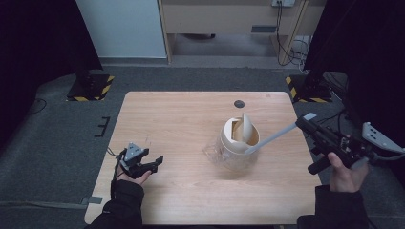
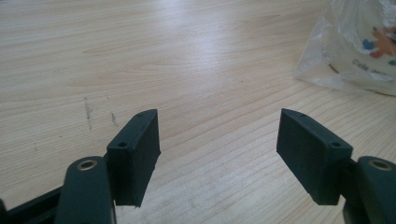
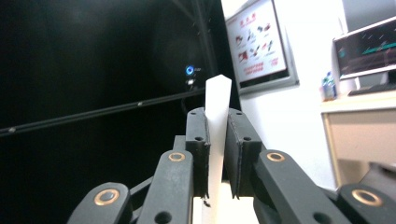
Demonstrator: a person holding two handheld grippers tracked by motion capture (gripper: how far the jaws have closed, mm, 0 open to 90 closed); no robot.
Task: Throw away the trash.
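Right hand-held gripper [image 1: 305,123], right of frame, clamped on white stick [image 1: 270,139], its tip at cream bin [image 1: 239,139], centre-right of worktop [image 1: 181,119]. Lid tilted up; pushing underway. Left hand-held gripper [image 1: 155,162] idle, jaws apart.

A table [image 1: 191,157] stood in the middle of the scene, with a small round fitting [image 1: 239,103] set into its far edge, right of centre. A bin [image 1: 239,140] sat on the table right of centre, inside a loose plastic bag [image 2: 327,70] that spread onto the tabletop around it. A flap [image 1: 247,126] stood up at the far right of the bin's top. A long strip [image 1: 270,138] slanted from the bin's right rim up and to the right, to the right gripper [image 1: 305,123] beyond the table's right edge. The left gripper [image 1: 155,163] lay near the table's near-left corner, well apart from the bin. Behind the table, on the floor, two striped bases [image 1: 90,87] stood far left and far right.
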